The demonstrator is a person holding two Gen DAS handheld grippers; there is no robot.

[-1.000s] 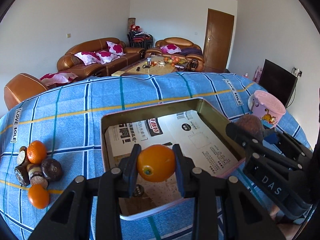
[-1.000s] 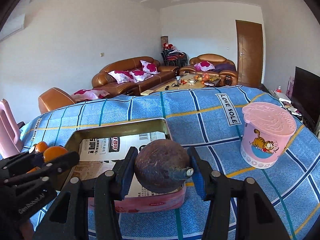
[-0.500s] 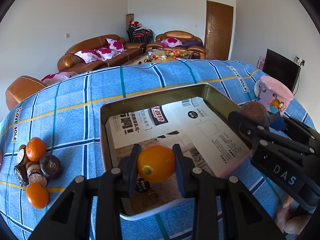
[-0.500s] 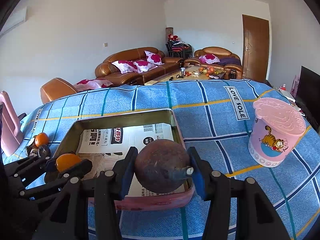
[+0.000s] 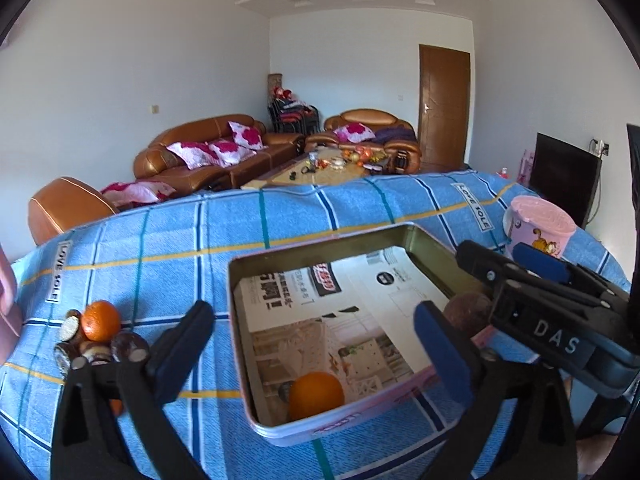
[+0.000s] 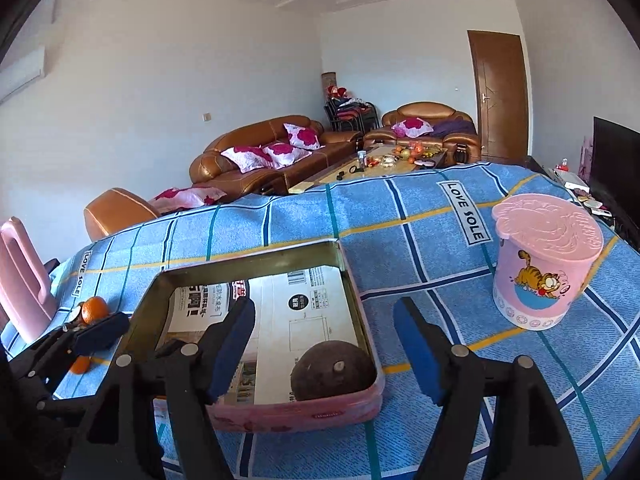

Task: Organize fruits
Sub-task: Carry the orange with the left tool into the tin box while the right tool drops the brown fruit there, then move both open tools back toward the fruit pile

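A pink tin tray [image 5: 360, 430] lined with printed paper sits on the blue checked cloth; it also shows in the right wrist view [image 6: 296, 412]. An orange [image 5: 316, 396] lies in its near corner. A brown round fruit [image 6: 330, 372] lies in its near right corner, also seen in the left wrist view [image 5: 466, 314]. My left gripper [image 5: 312, 340] is open and empty above the tray's near edge. My right gripper [image 6: 324, 344] is open and empty above the brown fruit. A pile of oranges and dark brown fruits [image 5: 96, 336] lies left of the tray.
A pink lidded cup with a cat picture [image 6: 540, 268] stands right of the tray. A pink plastic object [image 6: 22, 280] stands at the table's left edge. Sofas and a coffee table stand beyond the table's far edge.
Both grippers have opened. The orange dropped from my left gripper into the tray, and the brown fruit dropped from my right gripper into the tray.
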